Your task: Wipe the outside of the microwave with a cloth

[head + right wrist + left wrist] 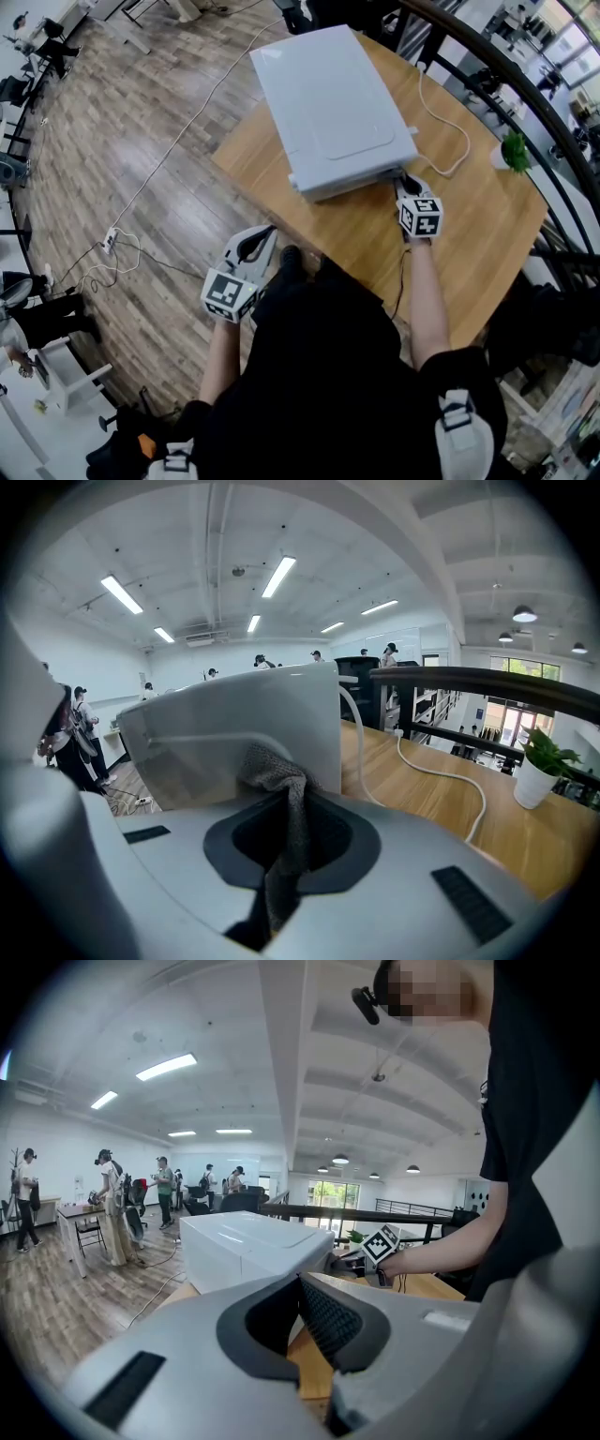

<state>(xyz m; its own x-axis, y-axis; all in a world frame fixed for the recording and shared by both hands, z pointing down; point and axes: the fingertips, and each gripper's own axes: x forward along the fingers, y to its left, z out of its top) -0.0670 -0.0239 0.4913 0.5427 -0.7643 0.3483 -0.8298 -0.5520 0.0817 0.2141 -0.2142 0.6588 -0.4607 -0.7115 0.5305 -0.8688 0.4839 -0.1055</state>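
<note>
Right gripper (407, 186), which I hold clamped on a grey knitted cloth (278, 782), presses it against the white box-shaped microwave (328, 94) on the wooden desk (469, 234); left gripper (298, 1326) hangs parted, empty.

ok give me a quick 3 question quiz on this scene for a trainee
1. Multiple choice: what is the right gripper shut on?
A) a sponge
B) a grey cloth
C) nothing

2. True or false: the left gripper is touching the white microwave.

3. Short answer: what small green thing stands near the right edge of the wooden table in the head view?

Key
1. B. The cloth hangs pinched between the jaws, bunched against the microwave's side.
2. False. It is held back off the table edge, with nothing between its jaws.
3. The potted plant.
</note>
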